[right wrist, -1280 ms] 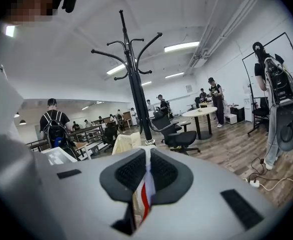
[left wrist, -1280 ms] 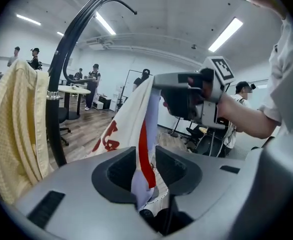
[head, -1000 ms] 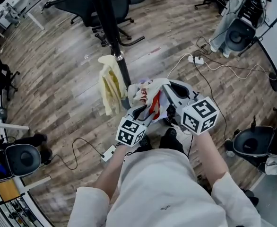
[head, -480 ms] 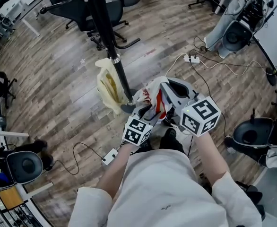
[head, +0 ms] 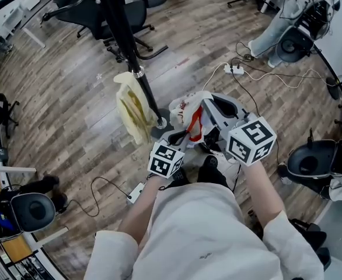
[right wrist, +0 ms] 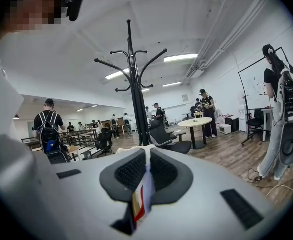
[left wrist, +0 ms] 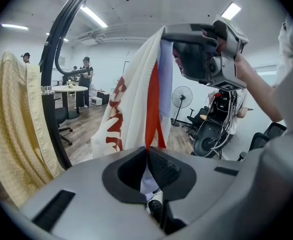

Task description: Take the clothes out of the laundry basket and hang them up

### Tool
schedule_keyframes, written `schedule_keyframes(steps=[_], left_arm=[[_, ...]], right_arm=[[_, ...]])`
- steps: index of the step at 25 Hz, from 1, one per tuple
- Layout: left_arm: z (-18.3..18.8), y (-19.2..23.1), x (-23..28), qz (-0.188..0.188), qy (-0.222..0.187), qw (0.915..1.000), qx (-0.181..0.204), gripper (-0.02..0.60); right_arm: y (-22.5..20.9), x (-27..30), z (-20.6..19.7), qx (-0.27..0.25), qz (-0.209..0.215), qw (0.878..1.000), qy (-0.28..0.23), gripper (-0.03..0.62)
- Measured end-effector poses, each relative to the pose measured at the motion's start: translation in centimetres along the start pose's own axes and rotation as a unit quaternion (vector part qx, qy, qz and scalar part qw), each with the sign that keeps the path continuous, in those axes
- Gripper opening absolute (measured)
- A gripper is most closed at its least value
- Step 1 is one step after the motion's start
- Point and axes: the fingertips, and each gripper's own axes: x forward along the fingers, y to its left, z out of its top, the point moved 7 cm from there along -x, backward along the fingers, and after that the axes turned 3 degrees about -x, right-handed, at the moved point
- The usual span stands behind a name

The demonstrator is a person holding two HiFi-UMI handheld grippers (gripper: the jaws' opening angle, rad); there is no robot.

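The biggest thing we see is the wooden floor (head: 72,109), which fills the head view around us. Standing on it is a black coat rack (head: 129,51), its pole running down to a base just ahead of our grippers. In the right gripper view the same rack (right wrist: 135,94) rises with its curved hooks bare at the top. Behind the rack sits a black office chair (head: 118,13).

A yellow garment (head: 130,107) hangs against the left side of the pole, partway down. In the left gripper view it (left wrist: 11,129) drapes along the frame's left edge, just beside the dark pole.

The white garment (head: 185,105) with red print is the piece we are working on. It hangs in the air between our two grippers, just right of the rack's pole and clear of the floor. In the left gripper view it (left wrist: 136,99) falls as a long fold from the right gripper above to the left gripper's jaws below.

The right gripper (head: 205,107) is clenched on the garment's upper edge, and in its own view (right wrist: 147,160) a strip of cloth sits pinched between the ribbed pads. The left gripper (head: 181,137) is lower and nearer to us. Its jaws are closing (left wrist: 147,156) with the garment's lower end between them — the pads already press on the cloth.

Farther off, a white power strip (head: 234,70) lies on the floor among loose cables.
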Motion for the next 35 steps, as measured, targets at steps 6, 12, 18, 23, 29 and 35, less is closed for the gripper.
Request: schedule_keyframes(steps=[6, 12, 18, 23, 29, 35], left_arm=[[1.3, 0.9, -2.3, -0.008, -0.027, 0.9994, -0.019, 0.028], [3.6, 1.6, -5.6, -0.004, -0.087, 0.9950, -0.050, 0.026], [7.1, 2.0, -8.4, 0.000, -0.142, 0.9888, -0.045, 0.026], [10.2, 2.6, -10.7, 0.013, -0.182, 0.9830, -0.026, 0.026], [13.8, 3.8, -13.3, 0.035, -0.214, 0.9763, 0.007, 0.026], [16.0, 4.2, -15.9, 0.050, -0.239, 0.9690, 0.036, 0.026]], right_arm=[[-1.0, -0.1, -0.3, 0.000, -0.011, 1.000, 0.000, 0.020], [-1.6, -0.1, -0.9, -0.002, -0.012, 1.000, 0.007, 0.021], [-2.3, -0.1, -1.8, 0.001, -0.019, 1.000, 0.021, 0.021], [-2.8, 0.2, -1.7, -0.003, -0.025, 0.999, 0.023, 0.021], [-3.8, 0.8, -0.2, -0.024, -0.035, 0.999, 0.016, 0.023], [-3.3, 0.8, 2.1, -0.064, -0.051, 0.997, 0.004, 0.023]])
